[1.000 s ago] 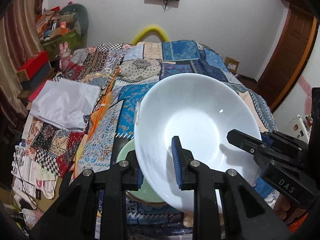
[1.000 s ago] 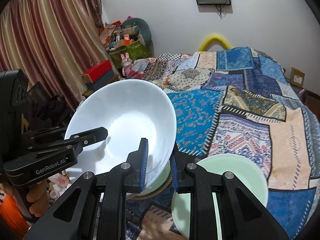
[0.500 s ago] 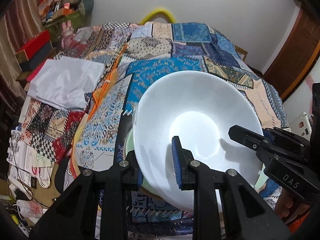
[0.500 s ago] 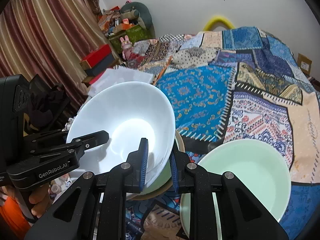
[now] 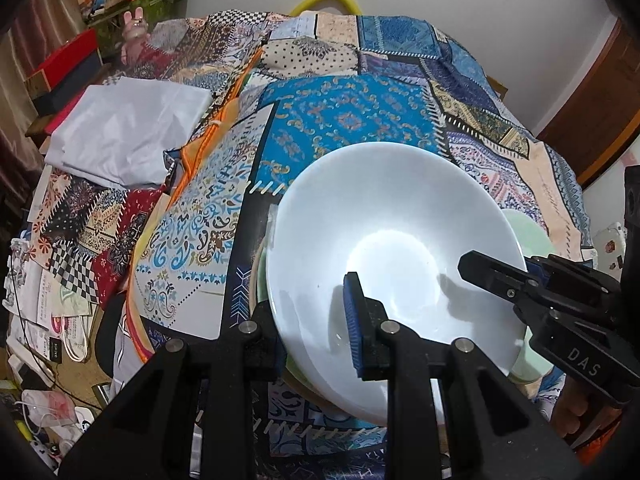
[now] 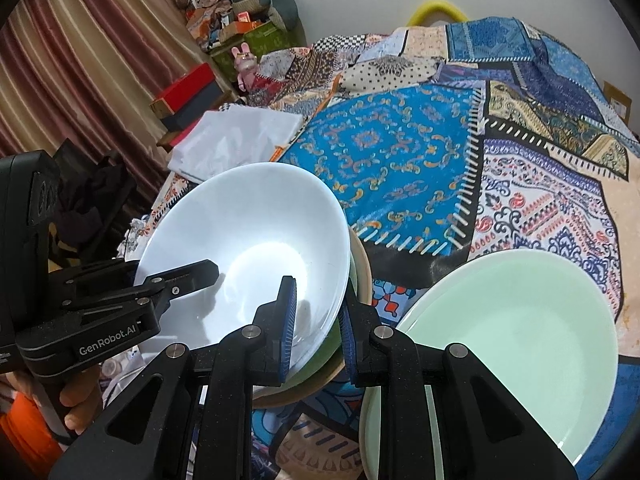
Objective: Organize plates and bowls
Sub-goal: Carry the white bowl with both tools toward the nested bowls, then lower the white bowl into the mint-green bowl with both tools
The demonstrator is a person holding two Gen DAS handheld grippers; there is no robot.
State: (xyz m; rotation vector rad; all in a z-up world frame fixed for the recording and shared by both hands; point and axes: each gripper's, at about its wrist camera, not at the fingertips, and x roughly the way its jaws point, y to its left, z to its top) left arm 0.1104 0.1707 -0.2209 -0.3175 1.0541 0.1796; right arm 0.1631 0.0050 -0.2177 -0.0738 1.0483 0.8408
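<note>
Bowl [image 5: 392,264] (white) hangs tilted just above our stack [image 6: 352,280], both grippers, left gripper [image 5: 316,316] and right gripper [image 6: 318,324], clamped on opposite rims.

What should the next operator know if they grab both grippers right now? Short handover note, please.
Left gripper: shut on the near-left rim of the white bowl.
Right gripper: shut on the opposite rim of that bowl, so it hangs between both hands.
Where things are: the bowl is tilted just above a small stack, a green dish on a tan plate, on the patchwork bedspread. A separate pale green plate lies to the right of the stack.
Done: bowl picked up and brought over the stack.
Left: seat it, release both grips, then probably deal with the pale green plate.
</note>
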